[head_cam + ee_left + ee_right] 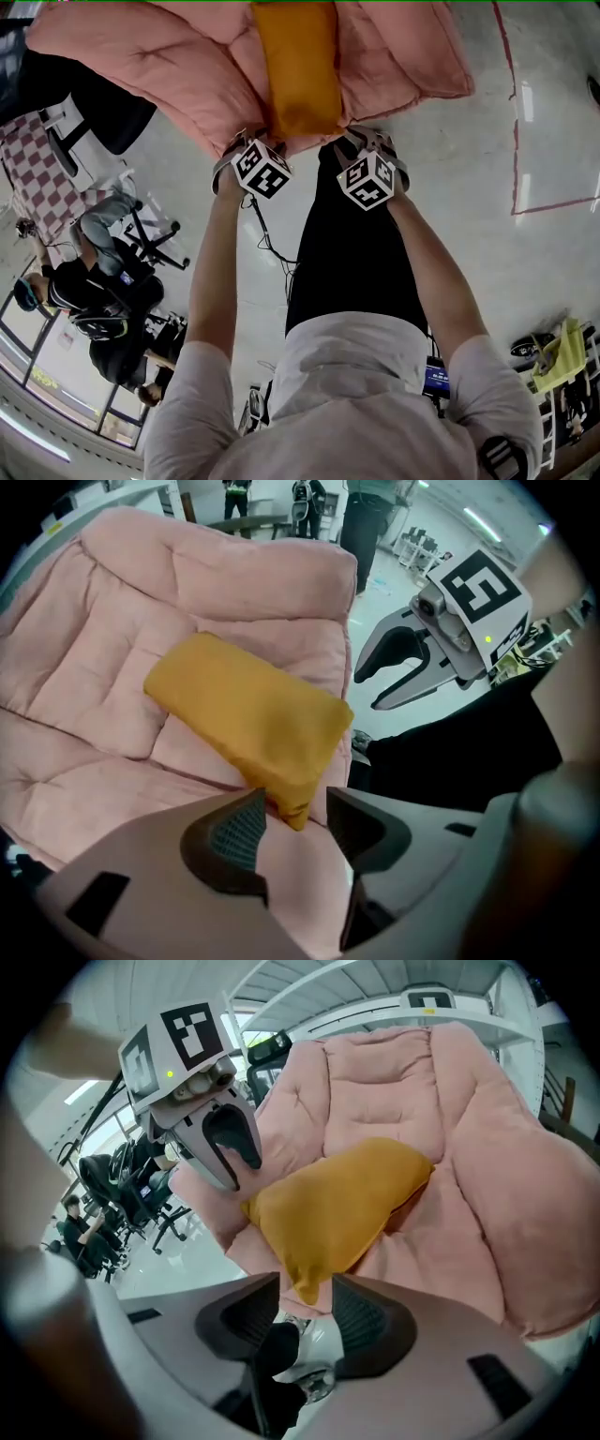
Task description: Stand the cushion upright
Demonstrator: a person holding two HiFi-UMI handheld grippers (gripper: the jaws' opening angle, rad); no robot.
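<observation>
While cushion point(298, 66) is cropped above, left hand-held gripper point(295, 819), right hand-held gripper point(306, 1303), jaws wide round corners

Yellow cushion point(298, 66) on pink lounger point(141, 61)

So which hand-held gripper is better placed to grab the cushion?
Close call; left. The left hand-held gripper is open with the cushion corner well between its jaws; the right hand-held gripper, also open, has only a corner's tip.
</observation>
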